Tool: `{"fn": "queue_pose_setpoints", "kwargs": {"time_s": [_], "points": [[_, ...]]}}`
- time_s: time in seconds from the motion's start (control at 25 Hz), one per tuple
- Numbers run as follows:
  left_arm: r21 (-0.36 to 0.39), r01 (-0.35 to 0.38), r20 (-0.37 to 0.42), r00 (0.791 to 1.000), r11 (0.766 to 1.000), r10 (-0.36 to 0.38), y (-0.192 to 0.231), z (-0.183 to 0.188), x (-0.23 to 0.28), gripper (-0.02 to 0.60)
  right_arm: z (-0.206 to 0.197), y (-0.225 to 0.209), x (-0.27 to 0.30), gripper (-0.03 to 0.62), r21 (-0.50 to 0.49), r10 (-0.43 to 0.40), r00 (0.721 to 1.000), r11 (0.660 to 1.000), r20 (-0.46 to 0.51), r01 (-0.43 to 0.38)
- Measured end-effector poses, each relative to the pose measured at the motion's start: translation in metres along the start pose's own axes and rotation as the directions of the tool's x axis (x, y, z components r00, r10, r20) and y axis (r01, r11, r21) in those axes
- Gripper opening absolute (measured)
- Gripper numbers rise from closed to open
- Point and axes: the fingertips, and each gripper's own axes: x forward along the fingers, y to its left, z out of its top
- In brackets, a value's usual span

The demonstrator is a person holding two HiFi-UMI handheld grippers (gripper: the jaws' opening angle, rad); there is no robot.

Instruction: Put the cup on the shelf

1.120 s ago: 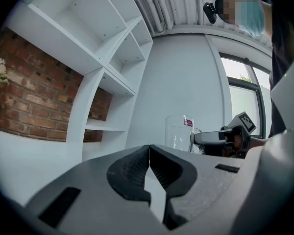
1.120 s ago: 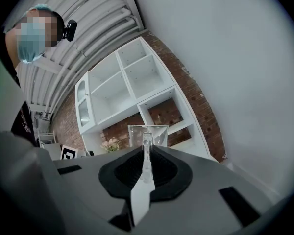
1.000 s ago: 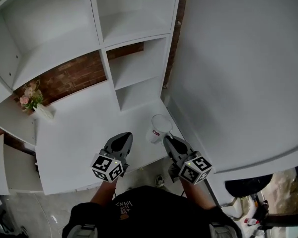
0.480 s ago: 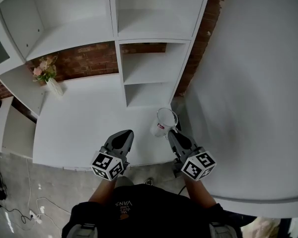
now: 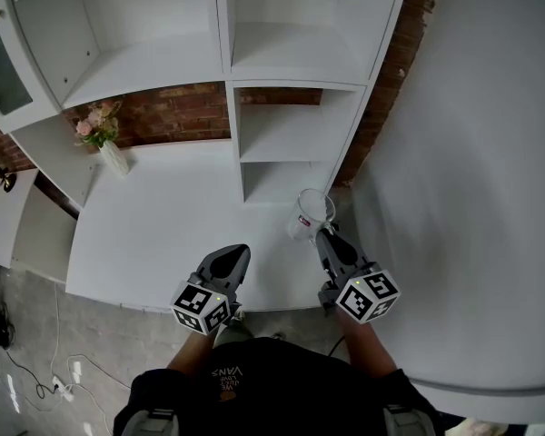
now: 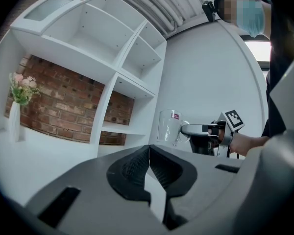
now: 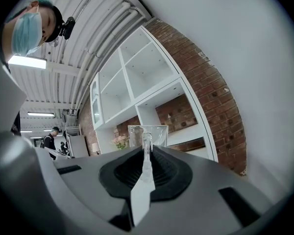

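The cup (image 5: 311, 213) stands upright, mouth open to the ceiling and long axis running straight up and down. It is clear glass with a small red label on its side. Its handle points away from the shelf (image 5: 291, 107), back toward the person. That handle is where the right hand-held gripper (image 5: 326, 235) has it: jaws pinched together on the thin glass loop, the cup body sitting just beyond the jaw tips. The cup is just in front of the shelf's lowest small compartment, over the white worktop (image 5: 163, 225). Whether its base touches the worktop, I cannot tell. The left hand-held gripper (image 5: 229, 260) hovers further out from the shelf, off to the cup's left and apart from it. Its jaws are closed flat against each other with nothing between them. A vase of flowers (image 5: 104, 139) stands at the shelf's left side, against the brick.
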Motion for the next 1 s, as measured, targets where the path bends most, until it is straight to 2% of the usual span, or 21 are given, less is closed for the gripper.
{"fn": "queue_pose_setpoints", "kwargs": {"time_s": [0.56,1.0], "points": [[-0.015,0.010,0.022,1.000,1.000,-0.009,0.065,0.020,0.019,0.008,0.030,-0.030,0.087,0.022,-0.064,-0.077,0.996,0.995,0.041,0.080],[-0.017,0.019,0.035,0.999,1.000,-0.018,0.095,0.028,0.036,0.008,0.045,-0.054,0.155,0.022,-0.168,-0.107,0.994,0.980,0.027,0.110]]}}
